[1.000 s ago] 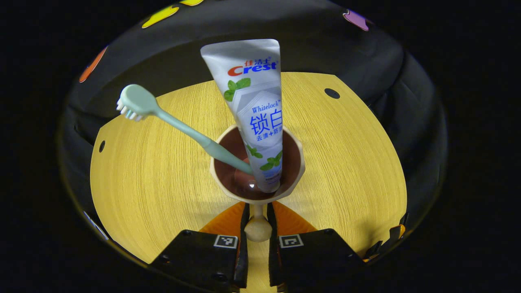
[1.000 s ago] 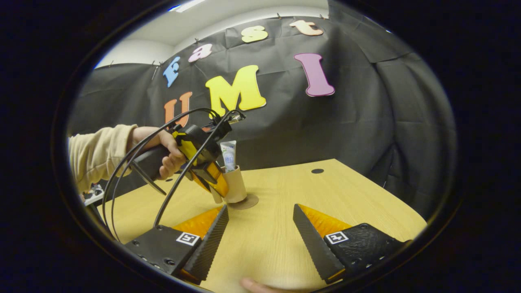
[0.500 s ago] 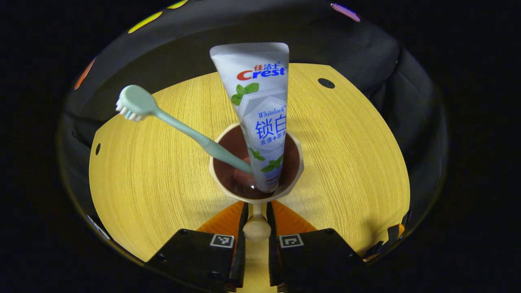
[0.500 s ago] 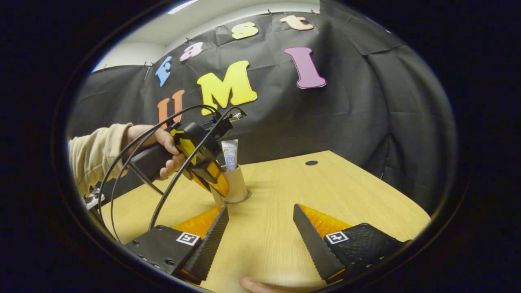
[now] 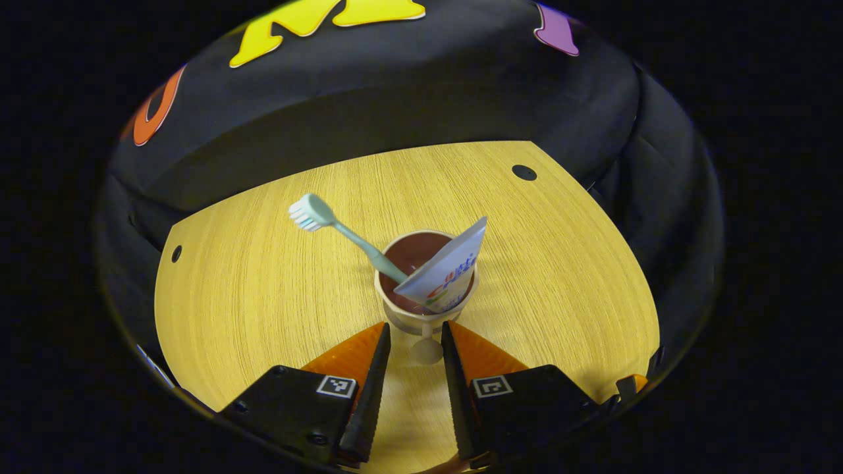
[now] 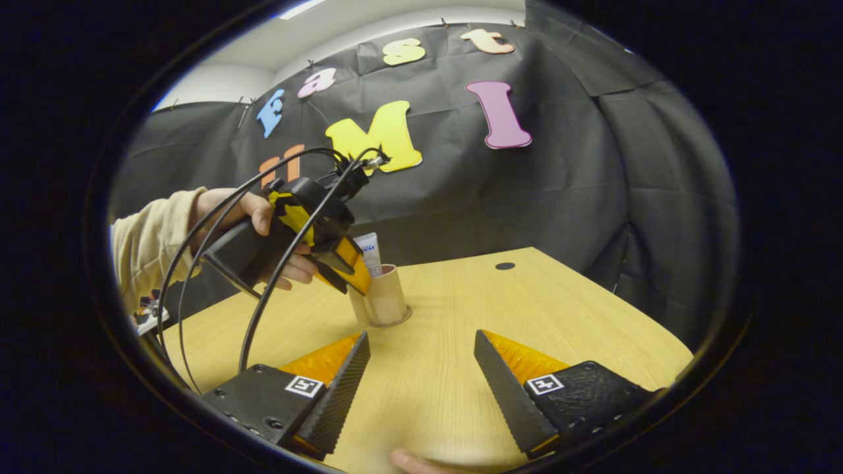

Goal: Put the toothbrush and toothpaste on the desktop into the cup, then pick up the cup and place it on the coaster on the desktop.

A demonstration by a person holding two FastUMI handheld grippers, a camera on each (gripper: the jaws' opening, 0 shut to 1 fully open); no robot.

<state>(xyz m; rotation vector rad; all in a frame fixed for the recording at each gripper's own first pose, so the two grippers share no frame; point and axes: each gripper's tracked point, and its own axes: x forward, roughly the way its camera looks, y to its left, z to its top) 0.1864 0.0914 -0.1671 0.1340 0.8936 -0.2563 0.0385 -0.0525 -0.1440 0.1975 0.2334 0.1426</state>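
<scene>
With the cup (image 5: 426,289) set on the coaster (image 6: 390,322), the left gripper (image 5: 413,329), parted and holding nothing, should draw straight back to clear its handle (image 5: 427,347); the right gripper (image 6: 421,342) waits wide open.

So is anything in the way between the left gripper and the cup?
No. The left gripper is open, just apart from the cup; its handle knob sits between the fingers. Toothbrush and toothpaste are inside the cup.

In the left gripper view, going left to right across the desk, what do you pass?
Small hole near the desk's left edge → toothbrush head → cup → upper corner of the toothpaste tube → dark hole at the far right.
</scene>
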